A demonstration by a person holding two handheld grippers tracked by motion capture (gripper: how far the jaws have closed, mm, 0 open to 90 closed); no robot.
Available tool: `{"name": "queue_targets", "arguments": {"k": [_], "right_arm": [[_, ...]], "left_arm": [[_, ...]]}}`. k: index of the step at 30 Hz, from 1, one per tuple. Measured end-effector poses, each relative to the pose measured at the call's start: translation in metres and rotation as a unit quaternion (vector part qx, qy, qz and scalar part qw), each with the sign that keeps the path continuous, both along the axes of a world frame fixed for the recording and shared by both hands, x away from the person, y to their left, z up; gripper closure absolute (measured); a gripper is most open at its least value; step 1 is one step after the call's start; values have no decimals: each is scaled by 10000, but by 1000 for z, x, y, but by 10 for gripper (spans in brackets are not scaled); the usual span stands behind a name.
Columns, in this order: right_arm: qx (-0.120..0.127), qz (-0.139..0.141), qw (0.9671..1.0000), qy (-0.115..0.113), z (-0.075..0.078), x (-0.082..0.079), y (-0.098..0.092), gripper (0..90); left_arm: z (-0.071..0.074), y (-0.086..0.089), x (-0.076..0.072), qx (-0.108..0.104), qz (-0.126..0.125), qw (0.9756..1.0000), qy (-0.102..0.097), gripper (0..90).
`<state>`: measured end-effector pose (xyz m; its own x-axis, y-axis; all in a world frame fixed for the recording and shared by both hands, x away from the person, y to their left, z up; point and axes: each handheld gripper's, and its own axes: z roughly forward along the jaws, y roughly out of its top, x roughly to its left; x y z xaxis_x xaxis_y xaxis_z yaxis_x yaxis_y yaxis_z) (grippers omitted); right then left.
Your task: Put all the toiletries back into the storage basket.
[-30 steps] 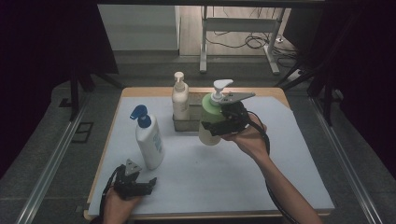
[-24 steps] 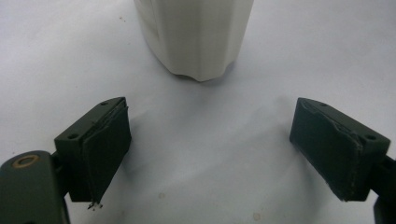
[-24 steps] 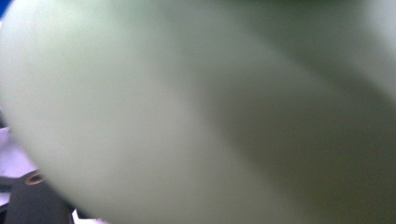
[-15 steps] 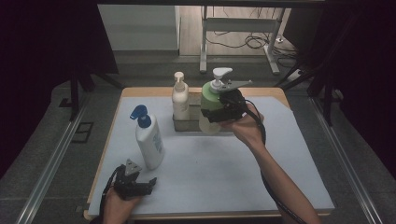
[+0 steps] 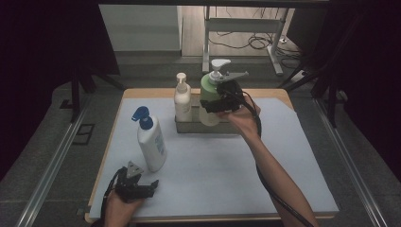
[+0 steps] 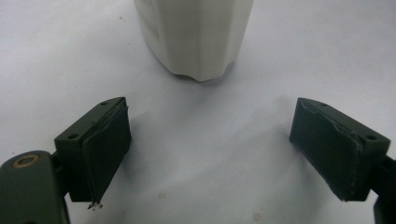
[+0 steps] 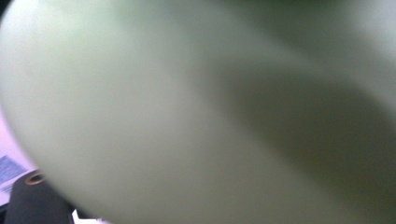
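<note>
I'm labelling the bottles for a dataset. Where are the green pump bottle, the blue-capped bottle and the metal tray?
green pump bottle (image 5: 208, 90), high view, on its green body left of the gripper
blue-capped bottle (image 5: 152, 146), high view, on its white body
metal tray (image 5: 189, 126), high view, on its front wall

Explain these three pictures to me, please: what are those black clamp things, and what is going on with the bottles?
A person holds a two-jaw clamp in each hand. One camera looks down from above; one rides on each clamp. The right gripper grips the green pump bottle over a grey tray that holds a small cream bottle; its own camera sees that green side close up. The left gripper rests open on the table, near a white bottle with a blue pump.
</note>
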<state>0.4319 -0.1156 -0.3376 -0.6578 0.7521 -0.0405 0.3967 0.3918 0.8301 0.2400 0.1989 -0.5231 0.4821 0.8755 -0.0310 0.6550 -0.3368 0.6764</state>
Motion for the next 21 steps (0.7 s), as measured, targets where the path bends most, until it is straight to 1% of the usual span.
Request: {"name": "queue_targets", "arguments": {"k": [10,21], "right_arm": [[4,-140,9999,10,-6,18,5,117],[-23,-221,9998,12,-16,30,12,116]], "left_arm": [[0,0,0,10,0,10000,9,123],[0,0,0,8,-1,10000,12,123]]}}
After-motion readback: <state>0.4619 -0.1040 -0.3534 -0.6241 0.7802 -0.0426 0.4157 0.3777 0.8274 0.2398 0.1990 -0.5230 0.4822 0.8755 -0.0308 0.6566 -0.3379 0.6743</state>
